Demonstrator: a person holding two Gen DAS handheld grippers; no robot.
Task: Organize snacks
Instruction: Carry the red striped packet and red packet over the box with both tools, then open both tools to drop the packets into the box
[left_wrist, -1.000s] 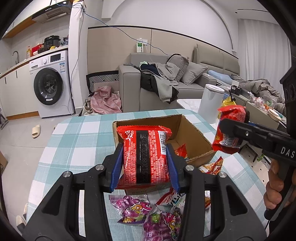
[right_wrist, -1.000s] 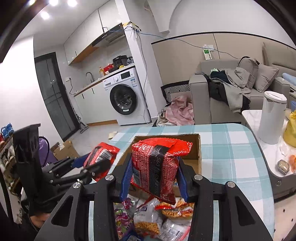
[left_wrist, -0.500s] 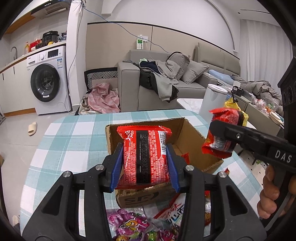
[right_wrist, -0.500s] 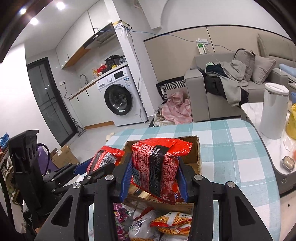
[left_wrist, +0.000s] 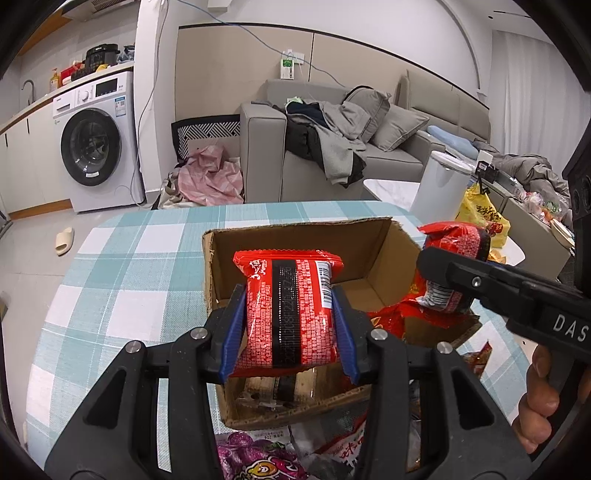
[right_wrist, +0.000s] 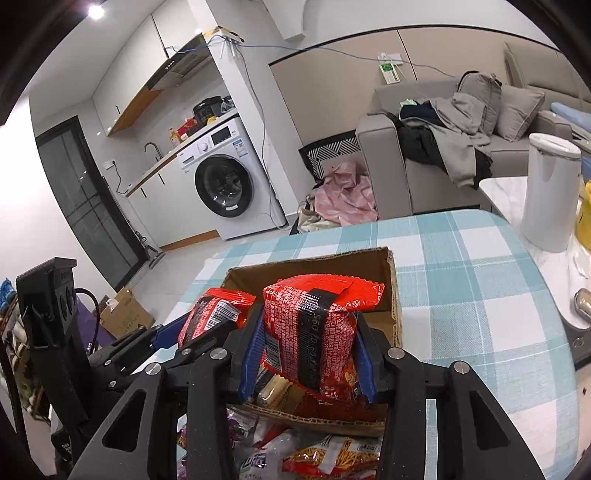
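My left gripper (left_wrist: 290, 325) is shut on a red noodle packet (left_wrist: 291, 310) with a black stripe, held upright over the near part of an open cardboard box (left_wrist: 306, 240). My right gripper (right_wrist: 308, 354) is shut on a second red packet (right_wrist: 314, 332) of the same kind, held over the box (right_wrist: 391, 280) from the other side. Each gripper shows in the other view: the right one (left_wrist: 439, 269) with its packet (left_wrist: 458, 243) at the box's right wall, the left one (right_wrist: 207, 328) with its packet (right_wrist: 214, 314) at the box's left edge. A red bag (left_wrist: 388, 321) lies inside the box.
The box stands on a table with a teal checked cloth (left_wrist: 122, 288). Loose snack bags, purple (left_wrist: 255, 461) and orange (right_wrist: 332, 458), lie in front of the box. A white bin (right_wrist: 550, 192) and a sofa stand beyond the table. A hand (left_wrist: 543, 402) grips the right tool.
Both grippers have moved forward and down with their packets, from in front of the box to over it. The box now looms larger, and the loose bags have slipped toward the bottom edge.
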